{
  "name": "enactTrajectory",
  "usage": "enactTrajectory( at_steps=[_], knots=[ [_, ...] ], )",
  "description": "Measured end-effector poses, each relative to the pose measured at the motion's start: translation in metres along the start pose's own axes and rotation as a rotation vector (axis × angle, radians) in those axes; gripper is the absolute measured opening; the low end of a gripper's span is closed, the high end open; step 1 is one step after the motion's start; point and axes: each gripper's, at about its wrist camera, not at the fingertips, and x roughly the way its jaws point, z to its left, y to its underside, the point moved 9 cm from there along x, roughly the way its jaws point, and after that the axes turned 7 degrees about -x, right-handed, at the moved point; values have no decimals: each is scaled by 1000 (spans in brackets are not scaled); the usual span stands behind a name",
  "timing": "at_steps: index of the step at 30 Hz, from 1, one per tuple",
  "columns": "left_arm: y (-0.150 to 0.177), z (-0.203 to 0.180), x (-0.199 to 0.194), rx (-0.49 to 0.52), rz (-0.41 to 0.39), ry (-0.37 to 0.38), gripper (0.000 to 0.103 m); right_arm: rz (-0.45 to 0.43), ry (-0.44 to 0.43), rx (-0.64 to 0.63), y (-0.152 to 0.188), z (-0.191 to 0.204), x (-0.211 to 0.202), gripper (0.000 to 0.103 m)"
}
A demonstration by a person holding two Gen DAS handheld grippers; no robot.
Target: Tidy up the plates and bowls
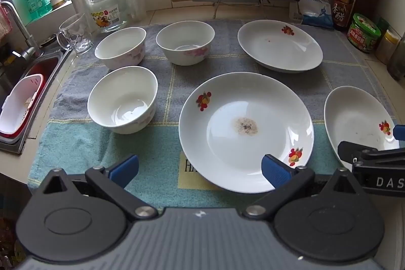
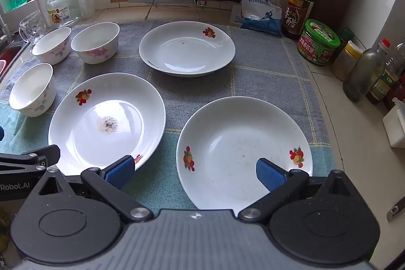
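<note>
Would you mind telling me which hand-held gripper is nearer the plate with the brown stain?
Left. The left hand-held gripper overlaps that plate's near rim; the right hand-held gripper hangs over the neighbouring plate.

Left gripper (image 1: 200, 168) and right gripper (image 2: 195, 172) are angled downward side by side (jaws fully spread, nothing gripped).

3 white plates (image 2: 187, 49) & 3 bowls (image 1: 124, 99), upright, apart on towel.

left wrist: steep down, close | right wrist: same | shared: stained plate (image 1: 246, 130) (image 2: 107, 122)
</note>
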Motion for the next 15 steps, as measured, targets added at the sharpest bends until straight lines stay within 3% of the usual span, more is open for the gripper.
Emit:
enactTrajectory(
  at_steps=[15],
  knots=[
    [-3, -3, -3, -2, -7, 7, 102, -12, 6, -2, -2, -3, -5, 103]
  ],
)
